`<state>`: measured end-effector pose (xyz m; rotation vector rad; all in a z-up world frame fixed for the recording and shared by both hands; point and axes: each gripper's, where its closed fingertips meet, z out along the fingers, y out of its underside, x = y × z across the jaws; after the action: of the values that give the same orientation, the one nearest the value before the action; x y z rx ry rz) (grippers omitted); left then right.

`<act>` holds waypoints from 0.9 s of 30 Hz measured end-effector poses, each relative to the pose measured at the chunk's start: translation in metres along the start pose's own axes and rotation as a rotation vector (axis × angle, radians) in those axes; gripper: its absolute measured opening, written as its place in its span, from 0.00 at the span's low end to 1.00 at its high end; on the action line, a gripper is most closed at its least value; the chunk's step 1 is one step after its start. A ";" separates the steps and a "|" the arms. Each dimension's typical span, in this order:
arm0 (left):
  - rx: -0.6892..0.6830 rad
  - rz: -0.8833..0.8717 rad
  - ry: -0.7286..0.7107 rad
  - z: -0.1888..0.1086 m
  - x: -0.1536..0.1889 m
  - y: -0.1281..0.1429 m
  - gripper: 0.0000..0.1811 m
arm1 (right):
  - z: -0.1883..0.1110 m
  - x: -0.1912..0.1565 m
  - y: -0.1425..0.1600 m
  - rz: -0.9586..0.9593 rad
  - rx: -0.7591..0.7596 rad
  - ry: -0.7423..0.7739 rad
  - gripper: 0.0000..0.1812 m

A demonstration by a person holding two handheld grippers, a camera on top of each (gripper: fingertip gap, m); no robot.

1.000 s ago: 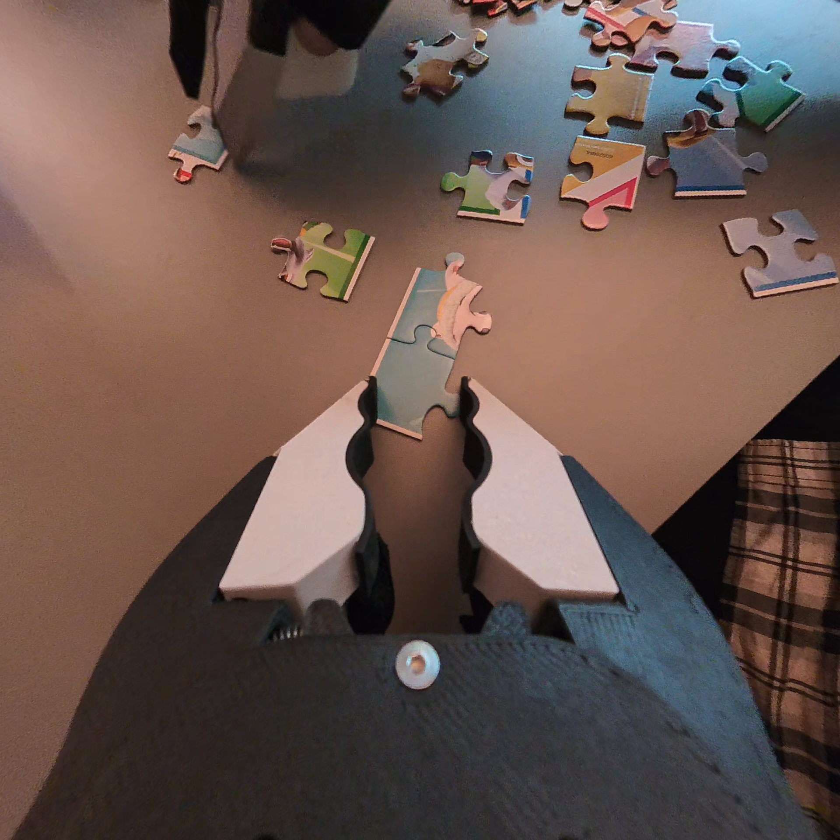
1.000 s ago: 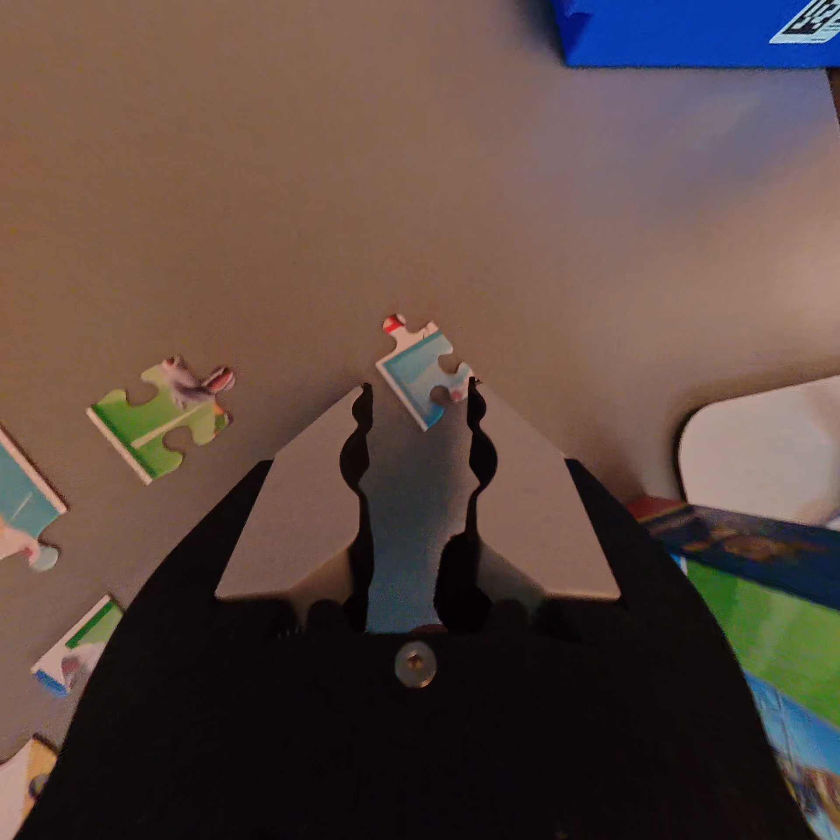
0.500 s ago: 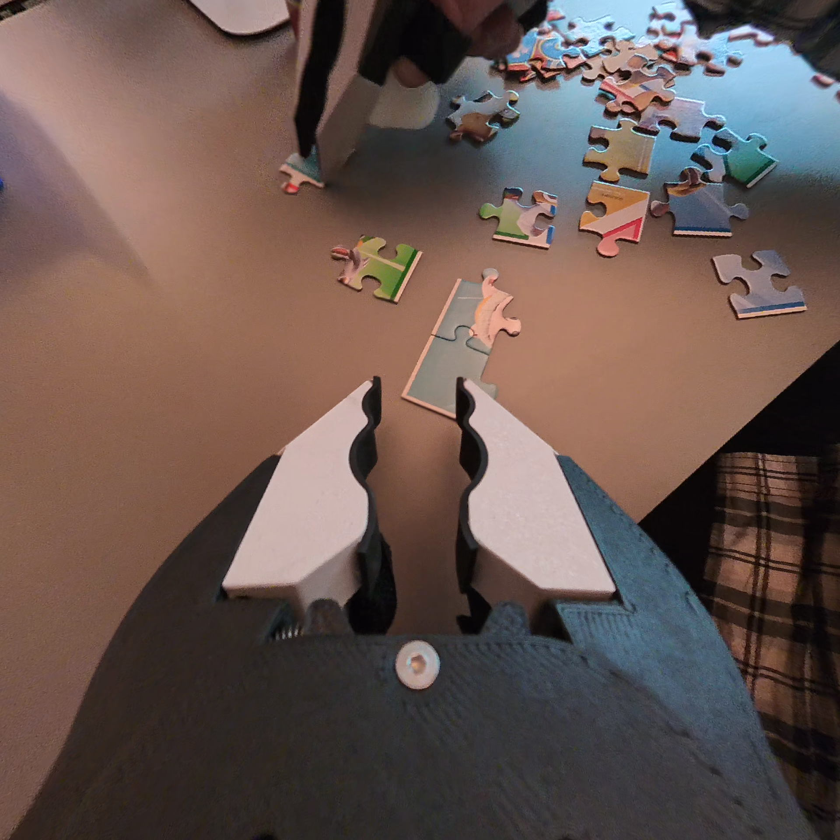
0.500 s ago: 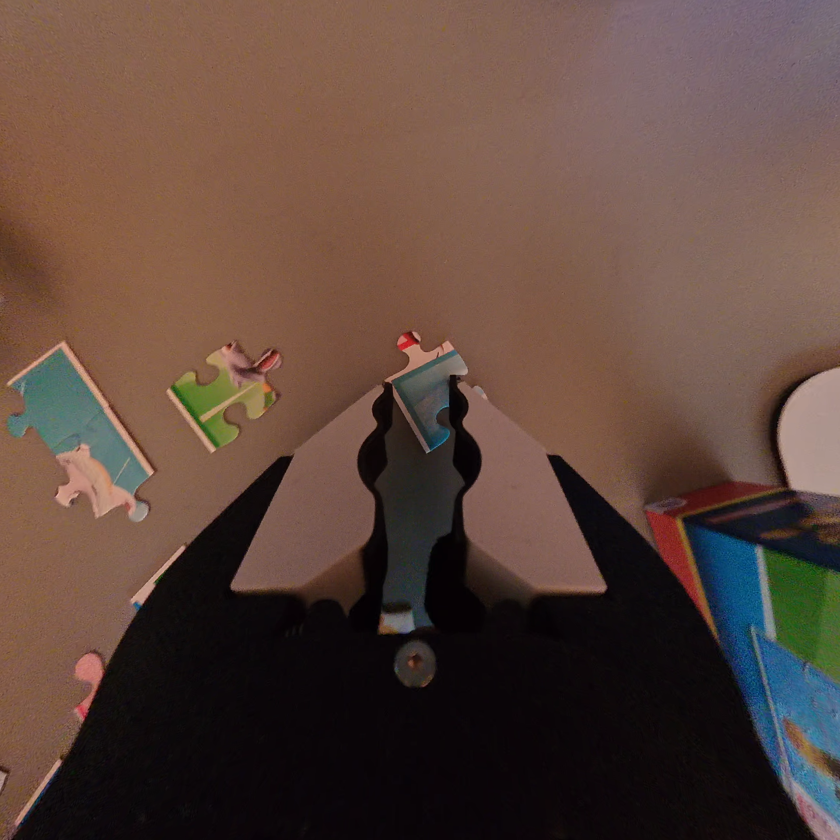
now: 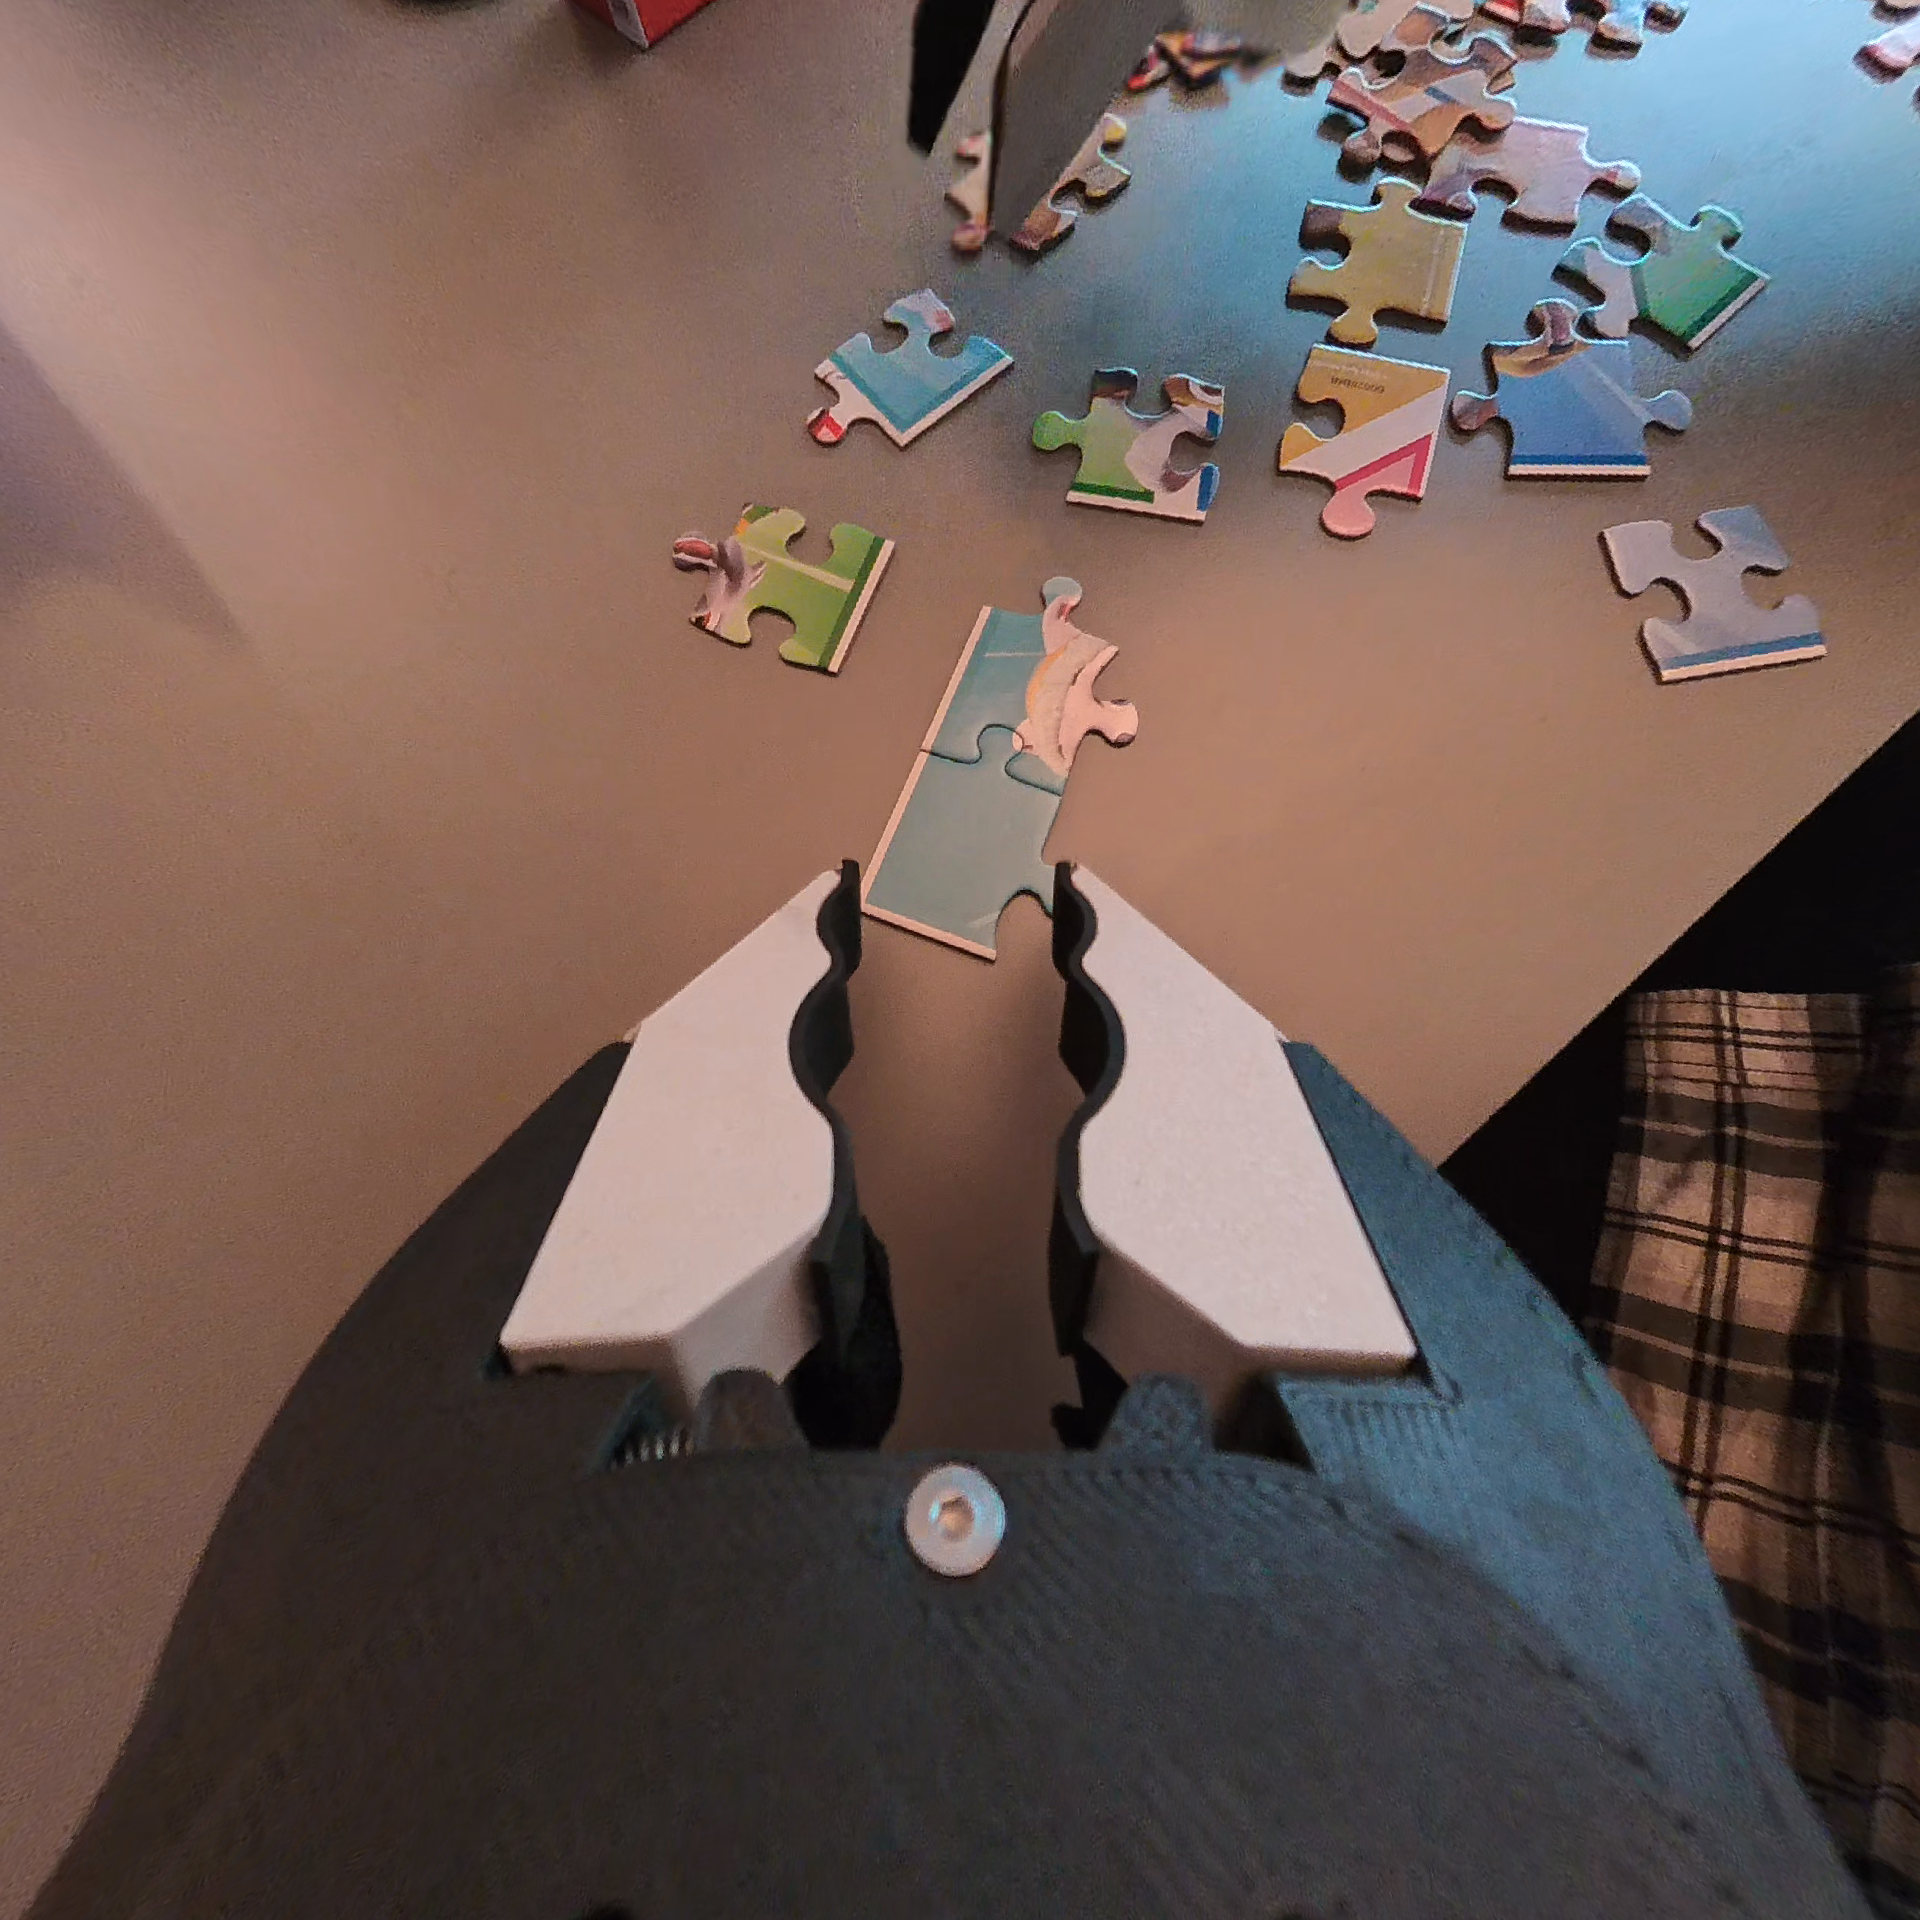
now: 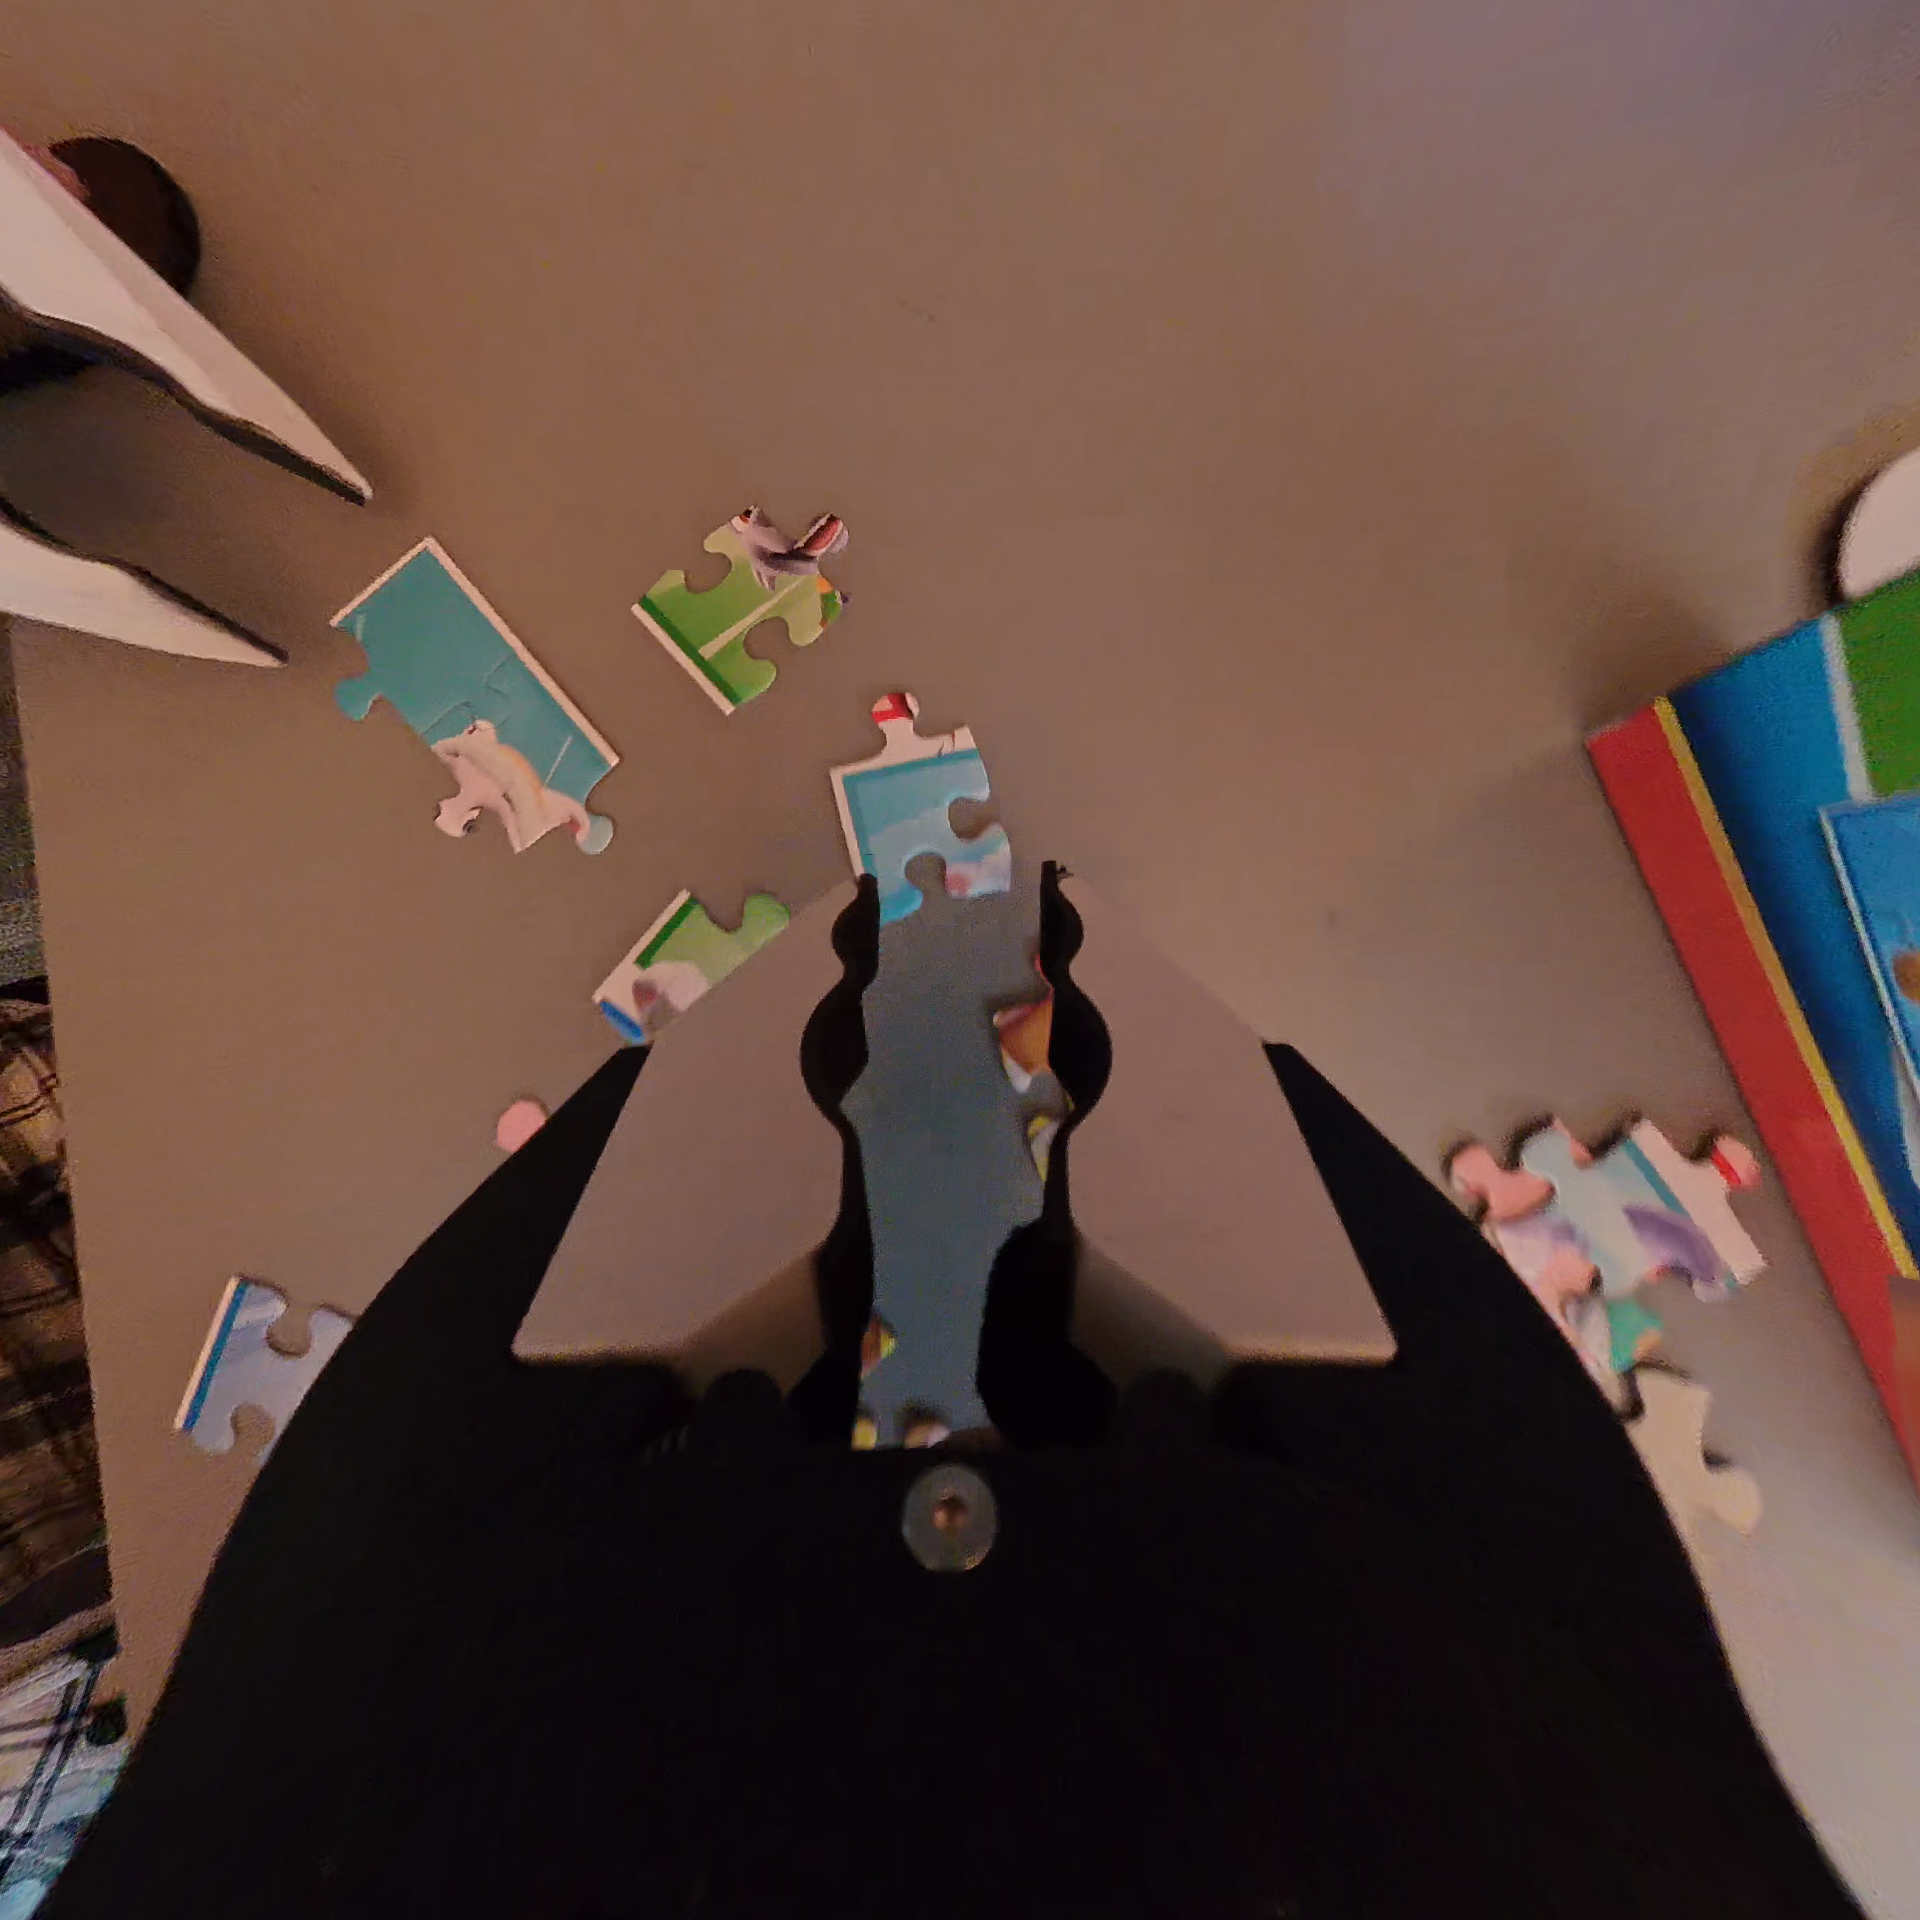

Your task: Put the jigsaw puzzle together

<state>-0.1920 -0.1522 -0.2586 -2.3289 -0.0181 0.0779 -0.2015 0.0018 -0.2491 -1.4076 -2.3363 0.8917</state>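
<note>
Two joined teal pieces (image 5: 987, 790) lie on the table just past my left gripper (image 5: 956, 883), which is open and empty, its tips beside their near end. A blue piece with a red tab (image 5: 914, 374) lies flat beyond them. In the right wrist view this blue piece (image 6: 920, 821) lies just past my right gripper (image 6: 958, 878), whose jaws are slightly apart and hold nothing. The teal pair (image 6: 468, 686) lies to its left, with the left gripper (image 6: 322, 577) at the far left. The right gripper (image 5: 987, 125) hangs above the table at the top of the left wrist view.
A green piece (image 5: 790, 587) lies left of the teal pair. Several loose pieces (image 5: 1455, 239) spread at the far right. The puzzle box (image 6: 1766, 935) and a white round object (image 6: 1881, 530) sit to the right. The table edge and plaid cloth (image 5: 1766, 1351) are at the near right. There is about 15 centimetres between the tips of the two grippers. My right tips are roughly 20 centimetres from the white round object (image 6: 1881, 530).
My right gripper closed on the blue piece, carried it nearer the teal pair, then let it go and lifted off. My left gripper drew back, then returned to the teal pair.
</note>
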 end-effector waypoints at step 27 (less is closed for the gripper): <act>-0.080 0.010 0.029 0.006 -0.004 0.010 0.19 | -0.044 -0.153 0.113 -0.261 -0.180 -0.176 0.21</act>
<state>-0.1969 -0.1552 -0.2701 -2.4099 0.0051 0.0490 -0.0242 -0.0769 -0.2735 -1.0853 -2.7133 0.7737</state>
